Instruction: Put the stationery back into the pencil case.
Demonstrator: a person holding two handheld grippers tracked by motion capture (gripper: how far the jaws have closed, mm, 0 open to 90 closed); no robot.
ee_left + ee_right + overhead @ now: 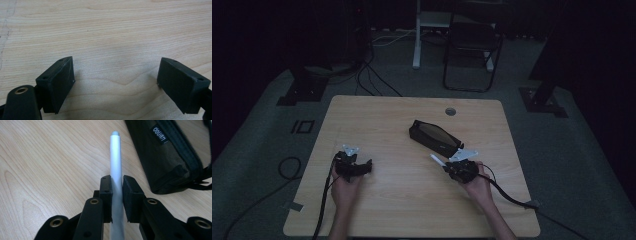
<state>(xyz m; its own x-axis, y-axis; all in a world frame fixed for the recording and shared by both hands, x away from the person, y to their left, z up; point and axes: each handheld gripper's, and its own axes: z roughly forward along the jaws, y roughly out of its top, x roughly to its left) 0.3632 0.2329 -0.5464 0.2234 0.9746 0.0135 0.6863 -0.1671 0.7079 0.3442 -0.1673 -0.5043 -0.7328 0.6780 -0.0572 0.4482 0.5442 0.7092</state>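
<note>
A black zip pencil case (434,135) lies slantwise on the wooden table (412,200), right of centre. My right gripper (447,167) sits just below the case's near end, shut on a white pen (436,160) whose tip points up and left. In the right gripper view the pen (116,162) runs straight out between the two pads, and the pencil case (170,152) lies to its right with its zip visible. My left gripper (368,165) rests at the table's left side, held by a hand. In the left gripper view its jaws (116,77) stand wide apart over bare wood.
A round cable hole (450,111) sits near the table's far edge. Cables trail from both grippers off the near edge. Beyond the table stand a dark chair (472,45) and a white stand leg (416,40) on the grey floor.
</note>
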